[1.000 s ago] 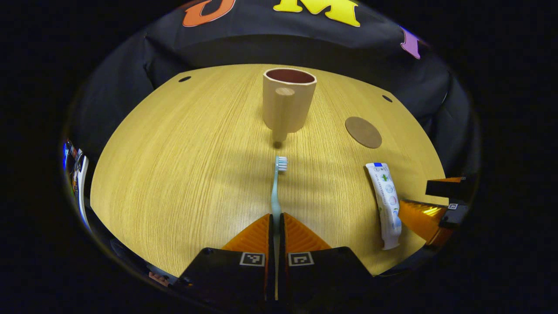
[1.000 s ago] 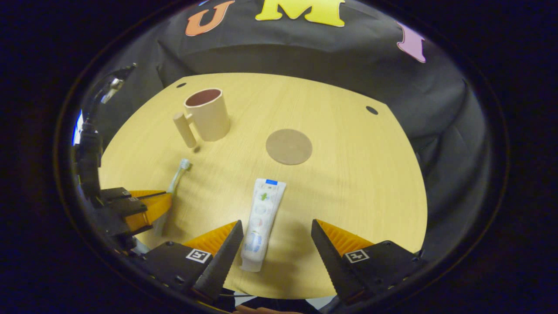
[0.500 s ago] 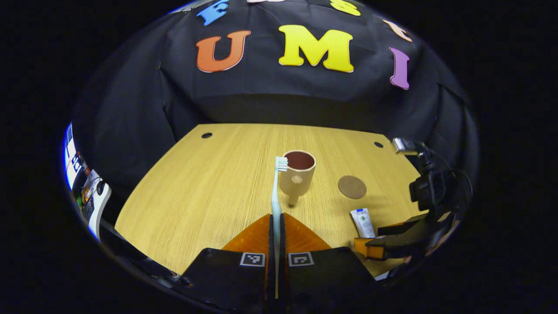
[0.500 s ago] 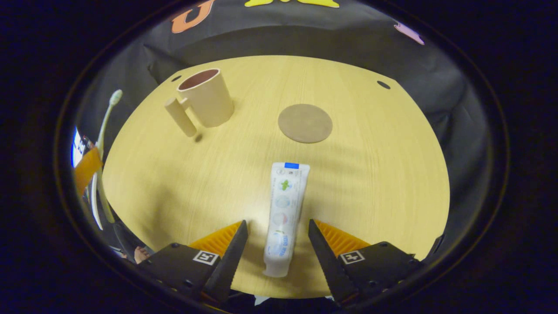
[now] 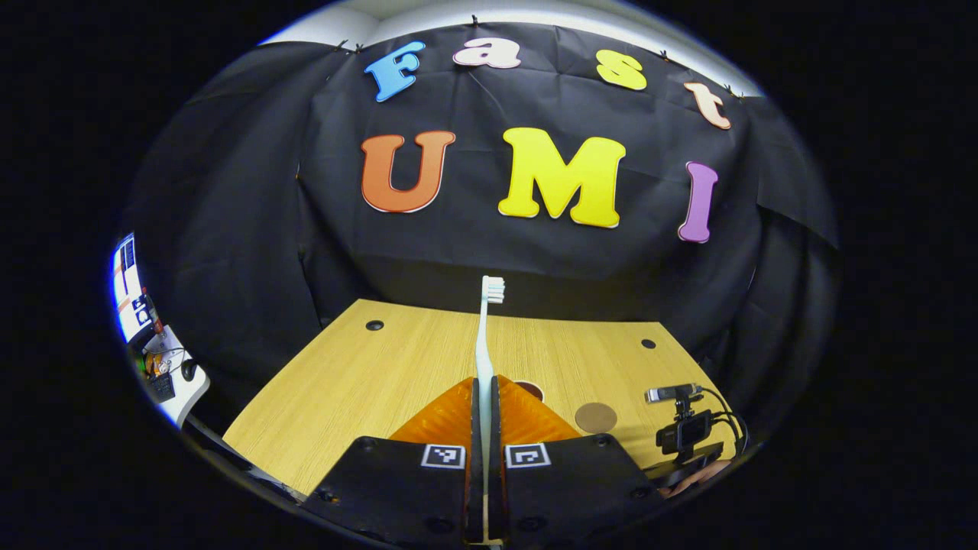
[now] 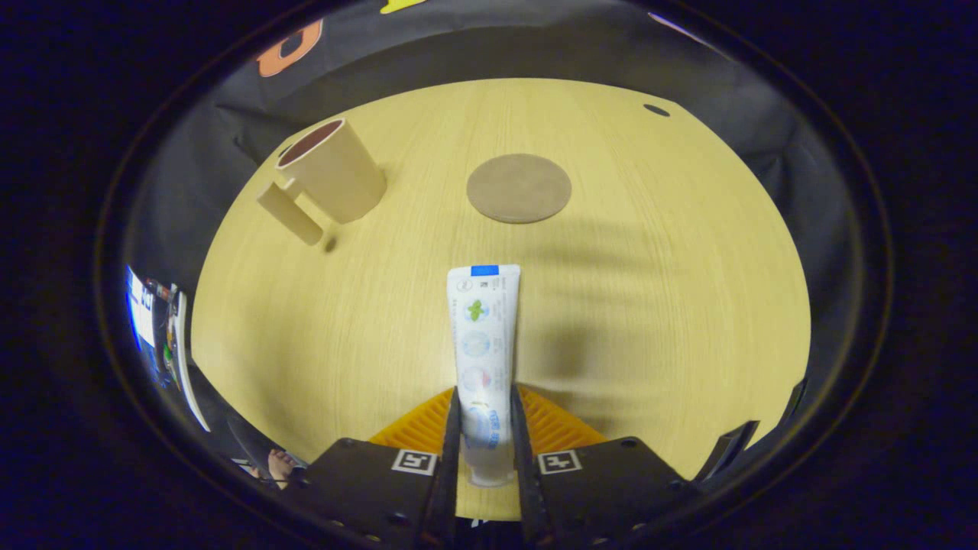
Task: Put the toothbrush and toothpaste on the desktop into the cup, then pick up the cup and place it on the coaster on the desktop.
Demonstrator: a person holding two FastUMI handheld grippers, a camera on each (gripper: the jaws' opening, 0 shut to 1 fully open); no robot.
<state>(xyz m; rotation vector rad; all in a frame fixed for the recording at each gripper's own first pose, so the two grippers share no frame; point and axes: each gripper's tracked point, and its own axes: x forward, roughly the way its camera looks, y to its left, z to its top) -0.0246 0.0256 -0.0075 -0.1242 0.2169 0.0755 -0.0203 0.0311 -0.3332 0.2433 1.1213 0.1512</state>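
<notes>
- In the left gripper view the left tongs (image 5: 483,397) are clenched on the handle of the toothbrush (image 5: 484,344), which stands straight up from between the fingers, its bristle head in front of the black cloth wall
- Beyond those fingers the same view shows the wooden desk (image 5: 359,382) lying low, with just a sliver of the cup's rim (image 5: 529,388) peeking past the right finger and the round brown coaster (image 5: 596,417) a little to its right
- At the lower right edge of that view a small black camera (image 5: 684,431) with cables sits on the other gripper
- The right gripper view looks down on the desk (image 6: 672,290) from near; here the right tongs (image 6: 484,428) are grasping the toothpaste tube (image 6: 481,344), both fingers pressed on its cap end while the flat crimped end points away toward the coaster
- Whether the tube rests on the desk or is raised off it cannot be told
- This view shows the whole beige cup (image 6: 332,172), upright on the desk at far left with its peg-like handle toward the camera, dark red inside
- The coaster (image 6: 519,188) lies flat and bare, well apart from the cup and beyond the tube
</notes>
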